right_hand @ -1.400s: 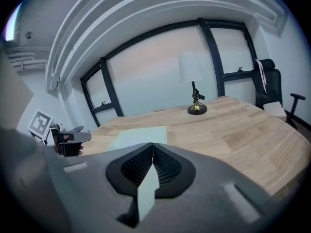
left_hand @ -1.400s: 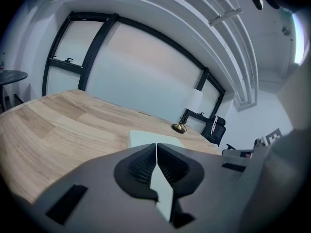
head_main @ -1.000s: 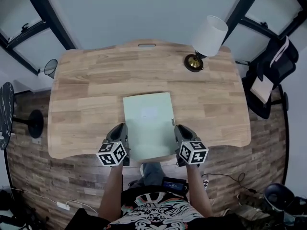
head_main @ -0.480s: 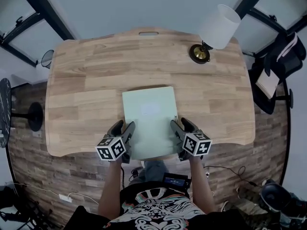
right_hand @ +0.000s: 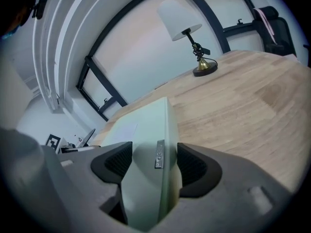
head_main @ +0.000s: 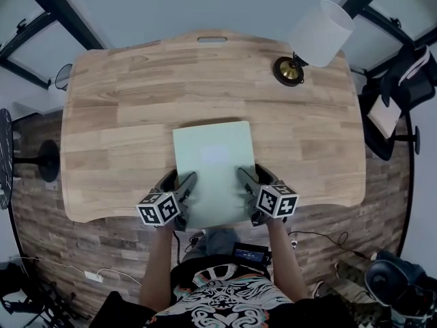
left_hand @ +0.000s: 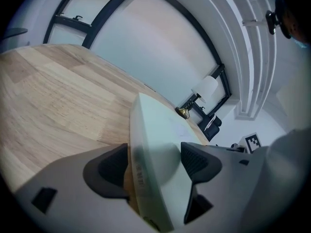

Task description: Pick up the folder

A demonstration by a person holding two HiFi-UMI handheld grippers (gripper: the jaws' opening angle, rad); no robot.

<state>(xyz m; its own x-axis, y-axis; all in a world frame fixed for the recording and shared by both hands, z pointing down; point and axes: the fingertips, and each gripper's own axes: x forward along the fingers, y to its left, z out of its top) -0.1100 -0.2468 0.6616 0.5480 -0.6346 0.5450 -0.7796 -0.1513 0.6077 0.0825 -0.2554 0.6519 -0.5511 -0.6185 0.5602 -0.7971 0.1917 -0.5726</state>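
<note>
Head view, table top as the dial, 12 o'clock at the far edge.

- Wooden table (head_main: pixel 130 101), light grain, rounded corners, a slot cut in at 12 o'clock.
- Folder (head_main: pixel 213 166): pale green, flat on the wood, from the centre down to 6 o'clock. Long sides run 12 to 6. Its near end reaches the table's rim and seems to overhang it slightly.
- Lamp (head_main: pixel 319 33): white shade, brass base, stands at 1 o'clock, well apart from the folder.
- Black chair (head_main: pixel 399 87) off the table at 3 o'clock.

Grippers
- Left gripper (head_main: pixel 184 185): at the folder's 7 o'clock corner, on its left long side. Jaws have just been opening and stand wide apart. The folder's edge lies between them; left gripper view shows a gap at the outer pad, so no clamp.
- Right gripper (head_main: pixel 247 181): mirrored at the 5 o'clock corner, on the right long side. Jaws have just been opening and stand apart. The folder's edge, with a small clip on it, sits between the pads, which flank it closely; no squeeze visible.
- Both point toward 12 o'clock, tilted down at the wood.
</note>
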